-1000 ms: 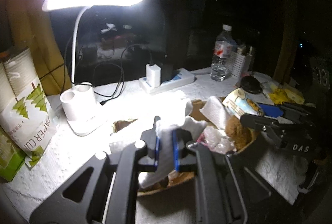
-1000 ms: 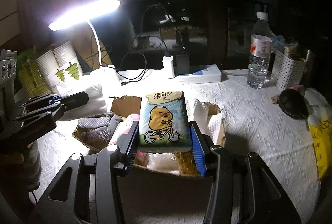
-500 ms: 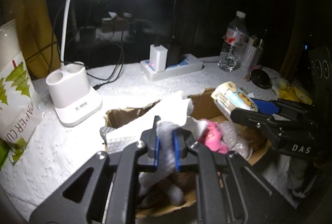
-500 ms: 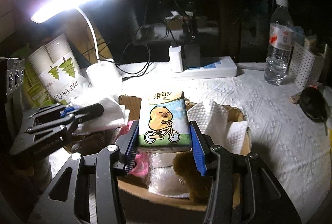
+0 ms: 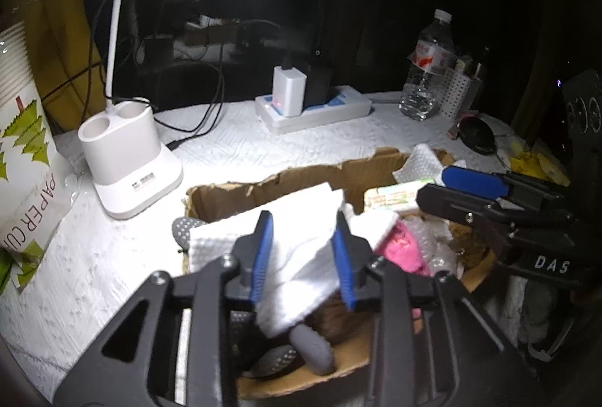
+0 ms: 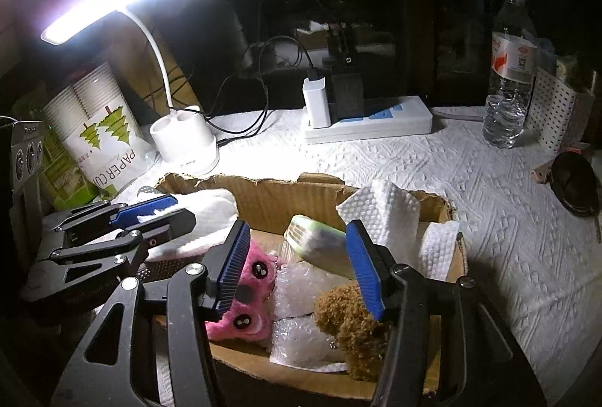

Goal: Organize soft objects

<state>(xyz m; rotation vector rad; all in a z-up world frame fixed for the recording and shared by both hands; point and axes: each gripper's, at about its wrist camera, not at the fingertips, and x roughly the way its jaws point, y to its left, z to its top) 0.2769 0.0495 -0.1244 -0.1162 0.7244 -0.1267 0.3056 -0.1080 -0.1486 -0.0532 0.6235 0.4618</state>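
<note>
A torn cardboard box (image 6: 263, 190) holds soft things: a pink plush (image 6: 246, 301), a brown plush (image 6: 350, 320), bubble wrap (image 6: 301, 298) and a folded paper towel (image 6: 380, 215). My left gripper (image 5: 303, 256) hangs over the box's left end with its jaws opening. A white cloth (image 5: 301, 241) lies loose between the pads, on a grey dotted glove (image 5: 312, 346). My right gripper (image 6: 299, 269) is over the box's middle, jaws opening. The tissue pack (image 6: 316, 245) lies tilted and blurred between its pads, free of the left one.
A white lamp base (image 5: 128, 162) stands left of the box, beside a paper cup bag (image 5: 26, 181). Behind the box are a power strip (image 5: 316, 109) with chargers, a water bottle (image 5: 429, 79) and a perforated basket (image 5: 464, 94). A black round object (image 6: 573, 188) lies at right.
Both grippers came down over the box. The left jaws opened and let the white cloth go. The right jaws widened and the tissue pack tipped from upright down into the box.
</note>
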